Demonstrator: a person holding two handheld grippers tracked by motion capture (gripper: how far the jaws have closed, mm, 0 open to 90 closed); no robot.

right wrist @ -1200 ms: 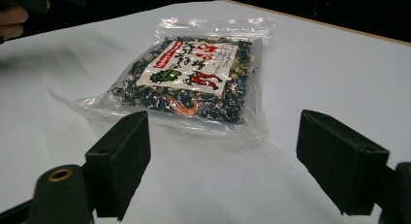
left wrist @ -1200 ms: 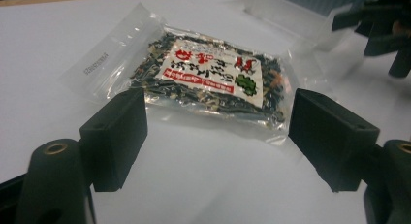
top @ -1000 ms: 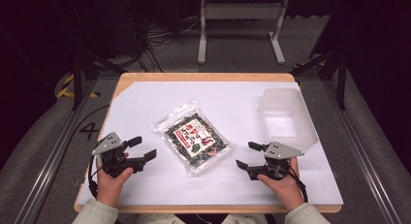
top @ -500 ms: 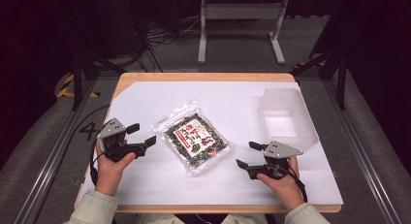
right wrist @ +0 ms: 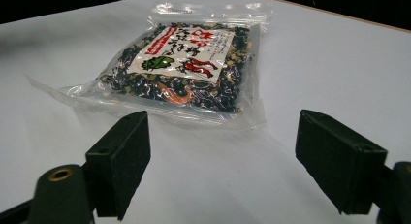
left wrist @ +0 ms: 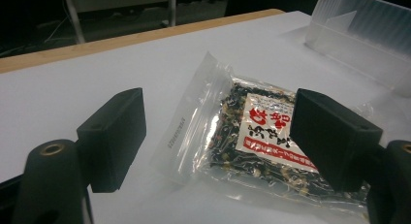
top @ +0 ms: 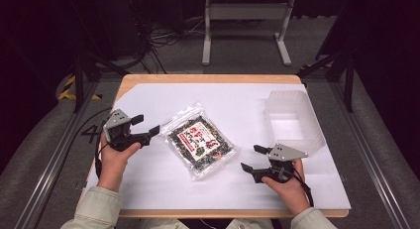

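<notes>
A clear plastic bag (top: 199,141) of dark dried food with a red and white label lies flat in the middle of the white table sheet. My left gripper (top: 147,125) is open just left of the bag's sealed top edge, jaws pointing at it. In the left gripper view the bag (left wrist: 252,132) lies between and beyond the wide-apart jaws. My right gripper (top: 252,157) is open a short way right of the bag's lower corner, touching nothing. The right gripper view shows the bag (right wrist: 179,64) ahead of its spread jaws.
A translucent plastic tub (top: 293,120) stands empty at the right side of the sheet, behind my right gripper; its wall (left wrist: 368,35) appears at the upper right of the left gripper view. The wooden table edge (top: 208,79) runs along the far side.
My left gripper has moved forward and to the right, up to the bag's left edge. The right gripper and the bag have stayed put.
</notes>
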